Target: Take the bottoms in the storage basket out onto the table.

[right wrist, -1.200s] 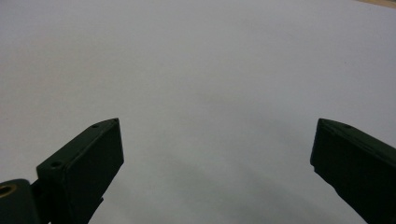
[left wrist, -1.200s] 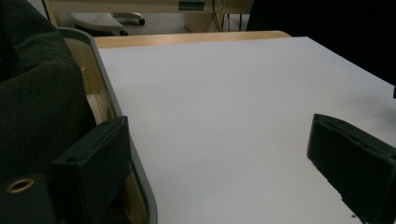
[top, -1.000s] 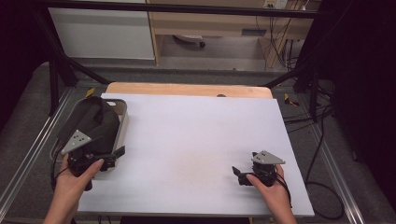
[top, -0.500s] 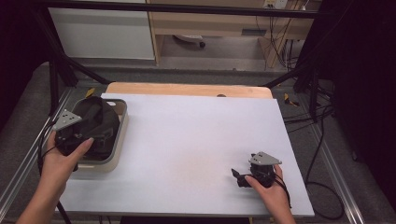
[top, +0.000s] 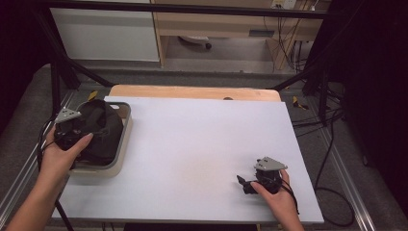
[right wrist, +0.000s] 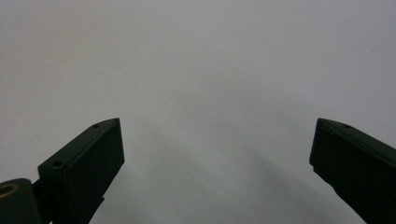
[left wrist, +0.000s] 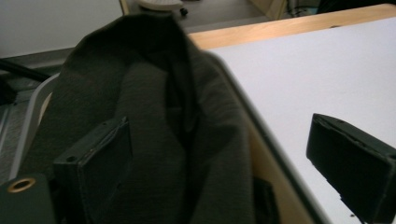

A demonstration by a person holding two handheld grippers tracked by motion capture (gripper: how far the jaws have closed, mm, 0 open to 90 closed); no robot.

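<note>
A dark crumpled cloth (top: 103,127) fills a beige tray (top: 122,139) at the table's left edge. My left gripper (top: 79,131) hovers over the cloth's left side, a hand wrapped around it. In the left gripper view the cloth (left wrist: 154,116) lies under and between the wide-apart jaws of the left gripper (left wrist: 224,172), and the tray rim (left wrist: 268,156) runs along its right side. I cannot tell whether the jaws touch the cloth. My right gripper (top: 244,184) rests low at the front right of the white table, open. Its jaws (right wrist: 215,168) frame bare white tabletop.
The white tabletop (top: 202,144) stretches between the two grippers. A wooden strip (top: 192,91) borders its far edge. Black frame posts (top: 57,67) stand at the back left, and cables (top: 327,144) trail on the floor at the right.
My left gripper has moved away from the person and to the left, from the tray's front edge to over the cloth. The right gripper has stayed put.
</note>
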